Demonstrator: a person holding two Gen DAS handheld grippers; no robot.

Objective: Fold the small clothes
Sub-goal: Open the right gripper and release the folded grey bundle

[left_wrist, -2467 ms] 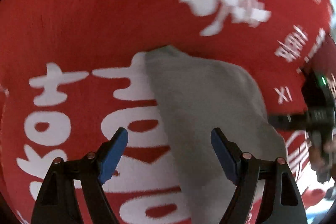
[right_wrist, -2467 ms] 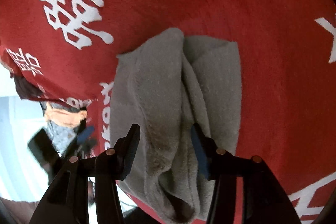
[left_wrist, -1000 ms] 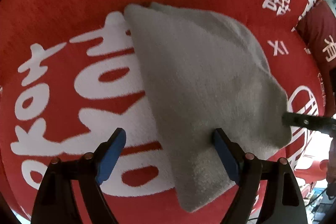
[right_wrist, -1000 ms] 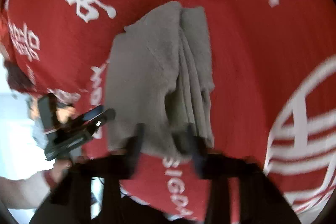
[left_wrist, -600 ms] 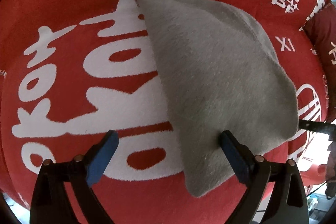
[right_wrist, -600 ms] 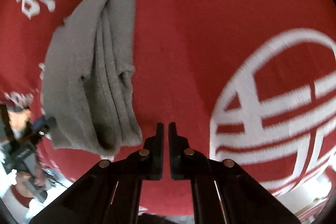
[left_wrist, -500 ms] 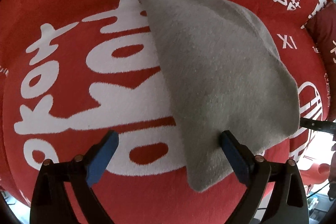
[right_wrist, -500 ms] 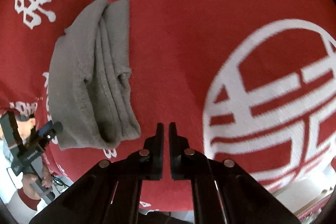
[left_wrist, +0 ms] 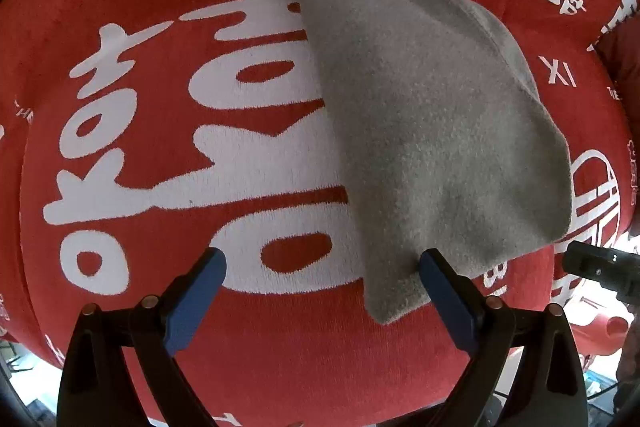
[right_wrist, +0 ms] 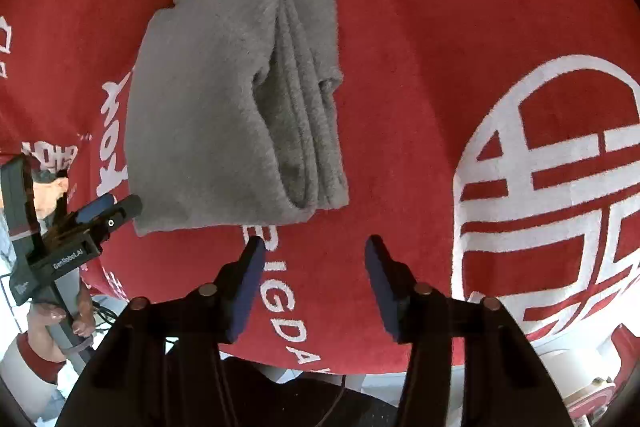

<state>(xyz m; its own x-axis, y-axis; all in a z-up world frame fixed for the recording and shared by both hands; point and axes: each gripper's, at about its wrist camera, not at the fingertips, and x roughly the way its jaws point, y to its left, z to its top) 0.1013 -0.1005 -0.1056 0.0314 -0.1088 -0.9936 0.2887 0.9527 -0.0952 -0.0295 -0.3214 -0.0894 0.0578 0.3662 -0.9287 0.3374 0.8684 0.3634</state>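
On plush red cloth (right_wrist: 400,67): fleecy grey garment (right_wrist: 224,99) folded, layered; left tool (left_wrist: 322,291) spread empty; right tool (right_wrist: 314,283) just opening, empty.

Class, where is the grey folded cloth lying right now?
The grey cloth lies folded on the red blanket, upper left in the right wrist view, clear of the open right gripper.

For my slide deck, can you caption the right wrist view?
Open right tongs hover over a red blanket, just short of a folded grey cloth.

The grey fleece garment (right_wrist: 224,107) lies folded in layers on the red cloth (right_wrist: 400,107).
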